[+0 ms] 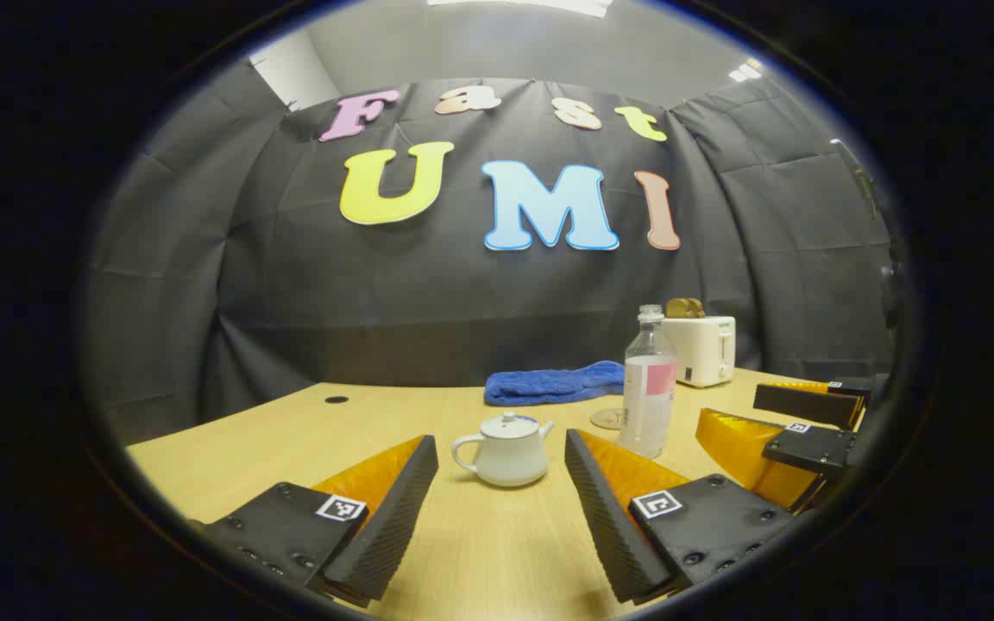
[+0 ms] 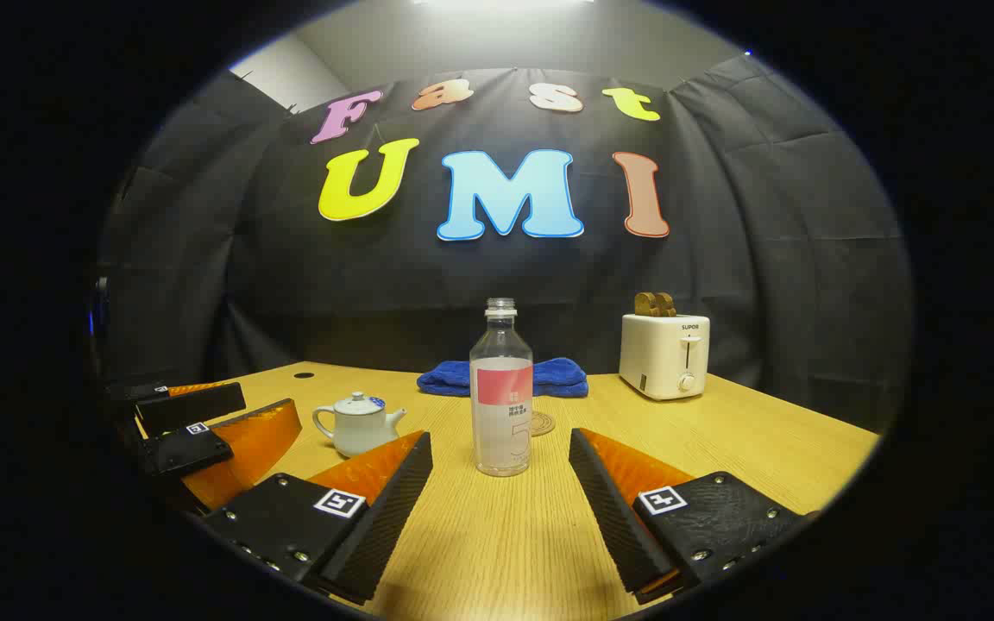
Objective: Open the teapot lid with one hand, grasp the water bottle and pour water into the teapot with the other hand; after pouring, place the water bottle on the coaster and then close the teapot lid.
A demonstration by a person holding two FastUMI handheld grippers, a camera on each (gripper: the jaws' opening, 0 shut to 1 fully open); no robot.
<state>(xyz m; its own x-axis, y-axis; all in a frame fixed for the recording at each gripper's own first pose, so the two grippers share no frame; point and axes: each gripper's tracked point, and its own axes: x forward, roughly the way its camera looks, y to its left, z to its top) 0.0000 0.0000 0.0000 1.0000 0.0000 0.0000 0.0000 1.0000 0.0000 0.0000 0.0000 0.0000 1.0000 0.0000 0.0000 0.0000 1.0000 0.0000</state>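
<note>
Wood-grain surface (image 2: 721, 448): pale, carries all items.
Teapot (image 1: 507, 450): white, lid on, handle toward left in left gripper view; stands ahead of left hand-held gripper, framed between its fingers, apart from both.
Water bottle (image 2: 501, 392): clear, uncapped, upright, pink label; stands ahead of right hand-held gripper, untouched.
Coaster (image 2: 542, 423): round, just behind bottle, bare.
Left hand-held gripper (image 1: 501, 492): spread wide, holding nothing.
Right hand-held gripper (image 2: 501, 479): spread wide, holding nothing.
Blue towel (image 2: 549, 377): folded, at back near wall.
Toaster (image 2: 663, 354): white, 2 brown slices in top, back right.
</note>
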